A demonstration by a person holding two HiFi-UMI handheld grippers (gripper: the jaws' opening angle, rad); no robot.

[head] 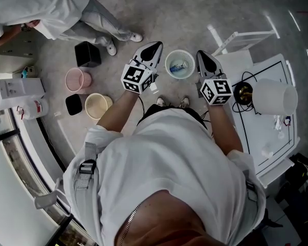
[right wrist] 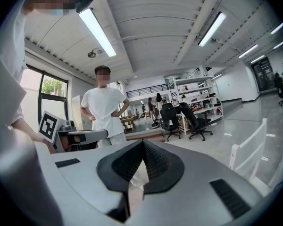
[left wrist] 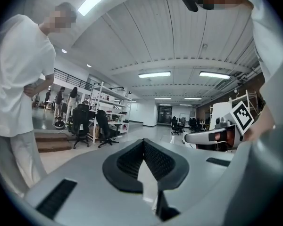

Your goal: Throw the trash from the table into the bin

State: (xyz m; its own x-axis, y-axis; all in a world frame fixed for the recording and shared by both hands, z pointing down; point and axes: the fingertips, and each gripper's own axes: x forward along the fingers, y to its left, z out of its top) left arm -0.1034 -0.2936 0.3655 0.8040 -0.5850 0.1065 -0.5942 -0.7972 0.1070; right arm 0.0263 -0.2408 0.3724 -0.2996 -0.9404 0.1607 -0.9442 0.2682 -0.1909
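Item: person's white shirt (head: 159, 163), filling the lower half of the head view. White table (head: 262, 132) at the right edge, bearing a white cylindrical tub (head: 274, 96) with a black round device (head: 242, 92) and cables just beside it. Bystander (head: 51, 4) in white, upper left, standing on the grey floor. White mesh bin (head: 179, 64) on the floor, seen between the two grippers, with bluish trash (head: 178, 65) lying inside. Pink basket (head: 78, 79) and cream basket (head: 97, 105) to the left, well apart from the bin, with a black box (head: 87, 54) near them. Left gripper (head: 155, 46): jaws together, nothing between them. Right gripper (head: 201, 54): jaws together, likewise empty.
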